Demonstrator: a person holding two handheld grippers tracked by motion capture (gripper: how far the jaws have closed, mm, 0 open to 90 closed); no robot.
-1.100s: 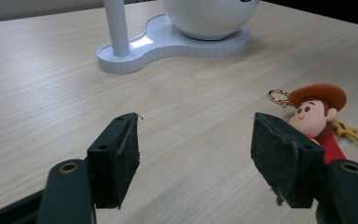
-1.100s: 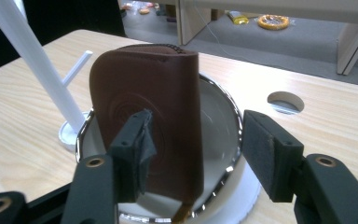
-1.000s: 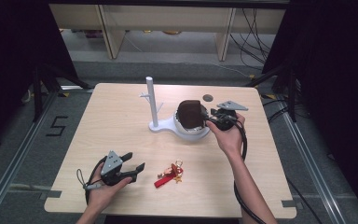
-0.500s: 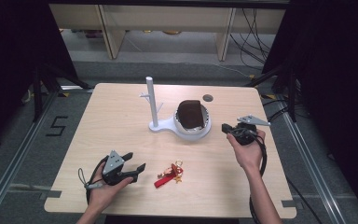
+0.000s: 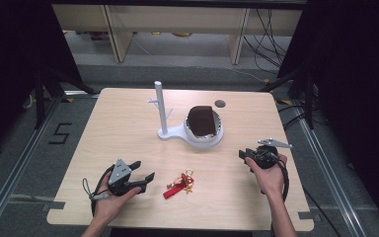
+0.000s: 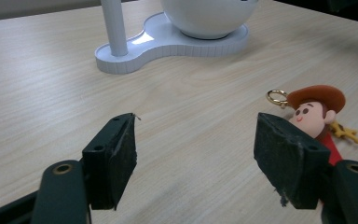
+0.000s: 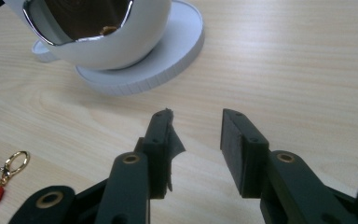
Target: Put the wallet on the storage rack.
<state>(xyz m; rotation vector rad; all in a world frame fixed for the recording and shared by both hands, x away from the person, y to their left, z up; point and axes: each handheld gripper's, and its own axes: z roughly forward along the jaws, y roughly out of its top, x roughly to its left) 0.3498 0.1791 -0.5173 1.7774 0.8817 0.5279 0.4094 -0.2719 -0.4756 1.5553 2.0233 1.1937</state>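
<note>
A white stand (image 5: 164, 132) with an upright post (image 5: 160, 106) and a round bowl (image 5: 208, 141) stands mid-table; a dark brown item (image 5: 201, 120) sits in the bowl. A red cowboy keychain (image 5: 180, 183) lies near the front edge. My left gripper (image 5: 146, 169) rests just left of it, open, its jaws having widened a little; the figure (image 6: 314, 109) lies beyond the right jaw, untouched. My right gripper (image 5: 243, 155) is right of the bowl, pointing left. Its jaws (image 7: 196, 135) have just been opening, a narrow gap with nothing between them. The bowl (image 7: 121, 42) is ahead of them.
The wooden table (image 5: 123, 123) has a small round hole (image 5: 220, 103) behind the bowl. The keychain's gold ring (image 7: 10, 163) lies at the left of the right gripper view. Dark floor, cables and shelving surround the table.
My right gripper has drawn away from the bowl, rightward and toward the front edge, leaving the brown item in the bowl. The left hand has stayed where it was.
</note>
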